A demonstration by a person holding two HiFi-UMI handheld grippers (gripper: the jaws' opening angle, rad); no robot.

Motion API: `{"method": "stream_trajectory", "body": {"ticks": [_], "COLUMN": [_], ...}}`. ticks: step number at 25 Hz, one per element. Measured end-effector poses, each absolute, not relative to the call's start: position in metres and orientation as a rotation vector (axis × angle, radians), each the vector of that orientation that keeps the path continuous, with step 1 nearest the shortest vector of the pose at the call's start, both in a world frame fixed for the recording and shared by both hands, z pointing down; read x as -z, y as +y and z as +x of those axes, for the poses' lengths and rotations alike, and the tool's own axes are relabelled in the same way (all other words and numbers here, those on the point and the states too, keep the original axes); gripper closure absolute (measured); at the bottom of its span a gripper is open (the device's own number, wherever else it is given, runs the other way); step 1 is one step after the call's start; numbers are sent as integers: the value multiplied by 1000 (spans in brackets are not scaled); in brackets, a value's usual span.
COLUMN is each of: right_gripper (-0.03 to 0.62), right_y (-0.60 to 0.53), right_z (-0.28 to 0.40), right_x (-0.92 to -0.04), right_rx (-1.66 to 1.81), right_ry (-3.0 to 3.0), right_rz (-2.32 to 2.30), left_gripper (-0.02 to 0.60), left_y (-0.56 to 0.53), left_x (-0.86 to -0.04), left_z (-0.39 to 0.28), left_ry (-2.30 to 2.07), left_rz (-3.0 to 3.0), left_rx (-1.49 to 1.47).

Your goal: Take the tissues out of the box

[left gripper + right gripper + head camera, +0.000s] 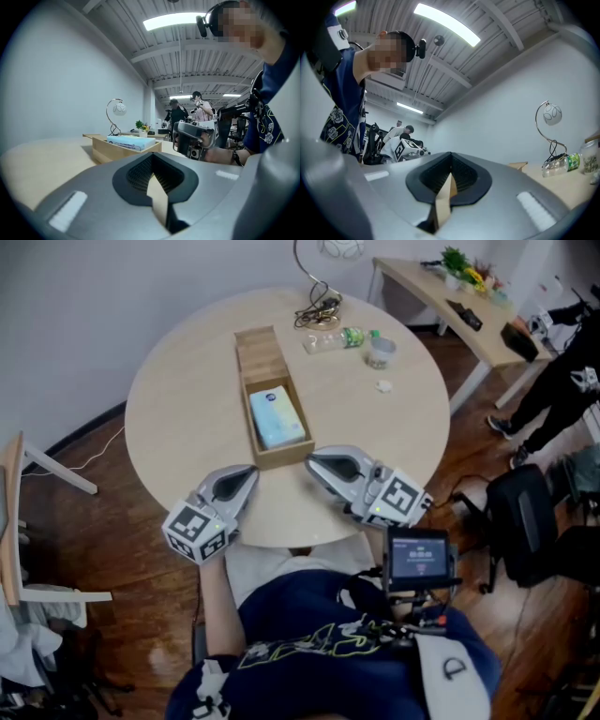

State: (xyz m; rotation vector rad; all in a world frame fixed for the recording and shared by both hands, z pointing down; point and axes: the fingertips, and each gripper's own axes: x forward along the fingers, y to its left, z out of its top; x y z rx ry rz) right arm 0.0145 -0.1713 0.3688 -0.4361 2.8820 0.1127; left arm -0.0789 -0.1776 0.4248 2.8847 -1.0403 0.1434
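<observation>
Grey left gripper [249,472] and right gripper [313,461] (both shut, empty) flank the long wooden box [261,357] — seemingly staged to reach its light-blue tissue pack [277,416].

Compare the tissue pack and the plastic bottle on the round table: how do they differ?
The tissue pack is a flat, light blue rectangle; the plastic bottle is clear and round, with a green label. The tissue pack lies inside the wooden box, nearer the person; the plastic bottle lies on the bare table, farther off. Both lie down, not upright.
</observation>
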Motion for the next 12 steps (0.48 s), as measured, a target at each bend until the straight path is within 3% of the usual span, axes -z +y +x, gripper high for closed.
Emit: {"method": "stream_trajectory", "body": {"ticks": [12], "right_gripper": [597], "right_y": [-173], "right_z": [10], "right_x": [-374], "right_rx": [-109], "right_ry": [2917], "right_rz": [-428], "left_gripper": [580], "left_y": [-175], "left_x": [-423], "left_z": [-81], "left_ry": [-1049], "left_rz": [2903], "left_rx": [-112]}}
